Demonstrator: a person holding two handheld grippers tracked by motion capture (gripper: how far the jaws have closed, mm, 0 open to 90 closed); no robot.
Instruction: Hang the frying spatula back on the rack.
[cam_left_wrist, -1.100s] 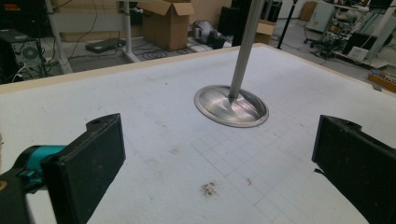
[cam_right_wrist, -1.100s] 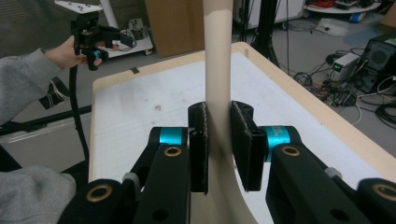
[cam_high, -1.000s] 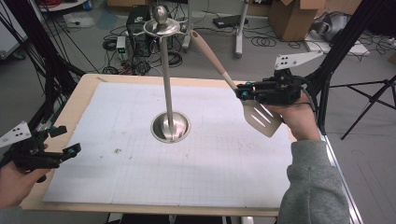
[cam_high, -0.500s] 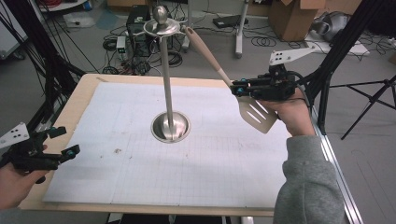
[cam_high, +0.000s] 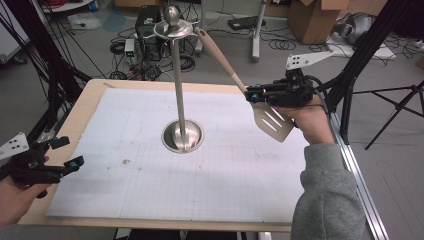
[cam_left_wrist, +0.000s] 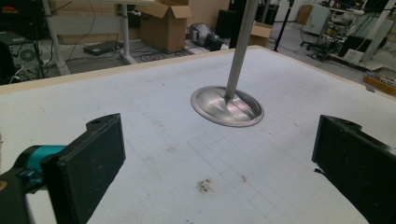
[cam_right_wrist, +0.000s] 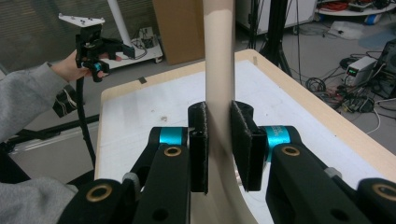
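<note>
Right tool (cam_high: 250, 93) is clamped on the neck of the beige slotted spatula (cam_high: 272, 121), blade hanging low, handle tip raised toward the rim of the tall steel hanging stand (cam_high: 178, 80), probably to hook it there. Left tool (cam_high: 60, 155) waits with jaws apart at the near corner of the white gridded worktop (cam_high: 150, 190), leaving open room all around the stand's base.

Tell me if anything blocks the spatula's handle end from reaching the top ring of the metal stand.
Nothing visible does. The right gripper is shut on the spatula, and its handle tip sits just beside the stand's top ring, with only open air between them.
</note>
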